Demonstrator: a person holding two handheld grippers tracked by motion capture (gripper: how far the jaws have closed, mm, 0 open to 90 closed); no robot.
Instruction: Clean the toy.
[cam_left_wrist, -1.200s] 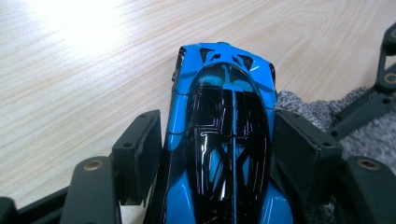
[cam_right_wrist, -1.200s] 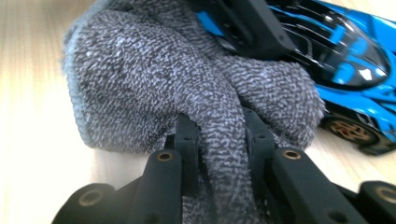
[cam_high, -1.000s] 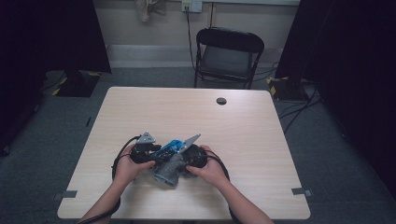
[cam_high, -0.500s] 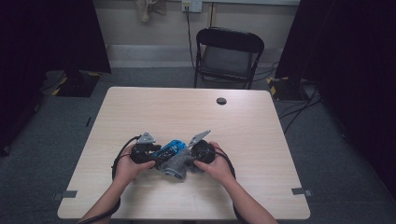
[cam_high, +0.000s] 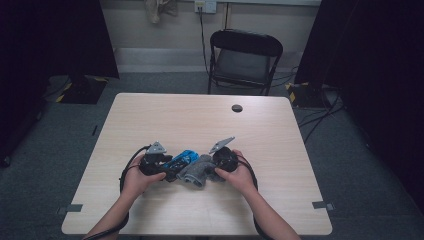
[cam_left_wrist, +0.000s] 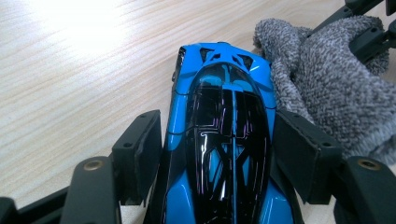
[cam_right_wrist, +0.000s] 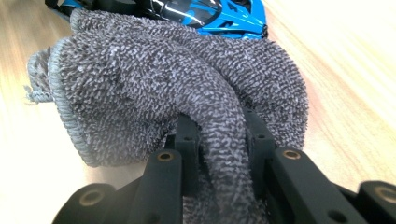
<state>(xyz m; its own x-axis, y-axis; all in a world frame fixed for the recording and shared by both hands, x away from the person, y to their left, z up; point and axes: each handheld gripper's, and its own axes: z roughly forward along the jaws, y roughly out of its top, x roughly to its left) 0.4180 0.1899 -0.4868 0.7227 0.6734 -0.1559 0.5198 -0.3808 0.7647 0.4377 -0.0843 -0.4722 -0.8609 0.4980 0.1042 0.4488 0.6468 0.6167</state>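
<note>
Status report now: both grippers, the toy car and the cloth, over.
Left hand-held gripper shut on blue toy car. Right hand-held gripper shut on grey cloth. Cloth touching car on the table. Nothing in the way.

Glossy blue-black plastic toy car (cam_left_wrist: 219, 140), rough looped grey terry cloth (cam_right_wrist: 154, 84), matt black plastic jaws, smooth pale wood-grain table (cam_high: 200, 115).

Right gripper (cam_high: 212, 167): sits farther right than a second ago, plate tilted up.
Grey cloth (cam_high: 196, 172): shifts right, uncovering more of the blue toy car (cam_high: 181, 158).
</note>
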